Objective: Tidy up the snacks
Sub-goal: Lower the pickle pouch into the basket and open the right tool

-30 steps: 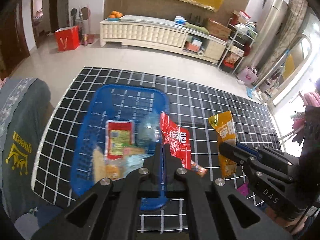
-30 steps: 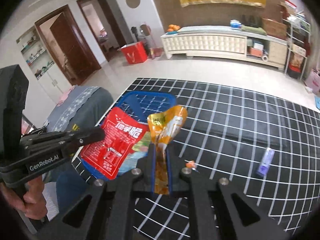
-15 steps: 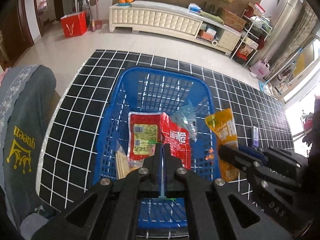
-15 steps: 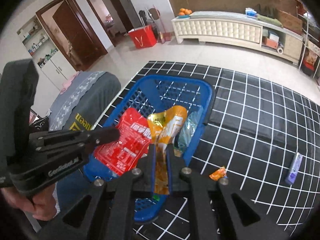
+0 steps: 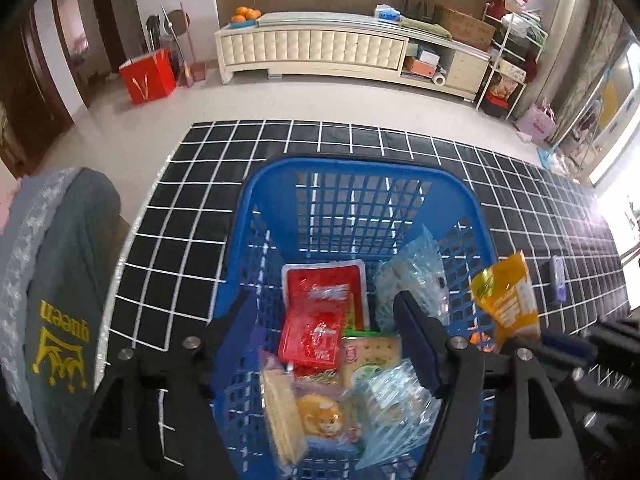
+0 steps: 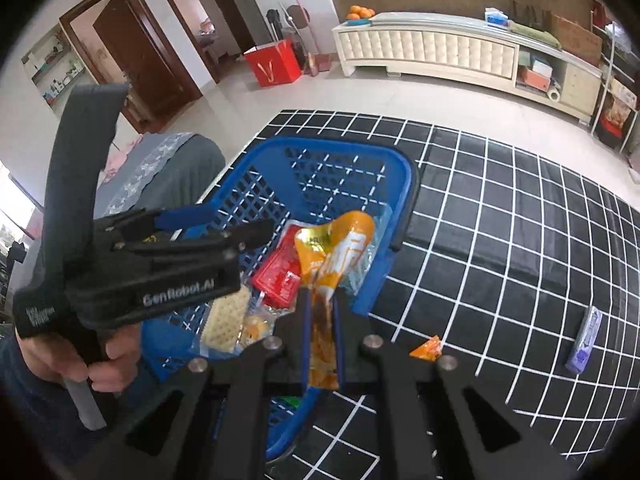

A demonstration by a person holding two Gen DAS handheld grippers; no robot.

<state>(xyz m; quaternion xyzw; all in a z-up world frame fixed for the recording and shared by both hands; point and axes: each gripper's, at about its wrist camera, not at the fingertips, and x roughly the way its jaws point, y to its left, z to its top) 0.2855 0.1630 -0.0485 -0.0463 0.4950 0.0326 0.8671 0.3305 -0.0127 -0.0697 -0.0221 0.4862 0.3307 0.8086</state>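
Hovering above the blue basket (image 5: pixel 362 168), the left gripper (image 5: pixel 324 320) has its fingers spread wide and empty; a red packet (image 5: pixel 316 328) lies between them among other bagged snacks. The right gripper (image 6: pixel 320 316) pinches an orange pouch (image 6: pixel 334 256) over the basket's right rim. Beyond its fingers to the right, a small orange wrapper (image 6: pixel 428 349) and a purple packet (image 6: pixel 585 340) remain on the gridded surface (image 6: pixel 500 216), so I judge three items are left.
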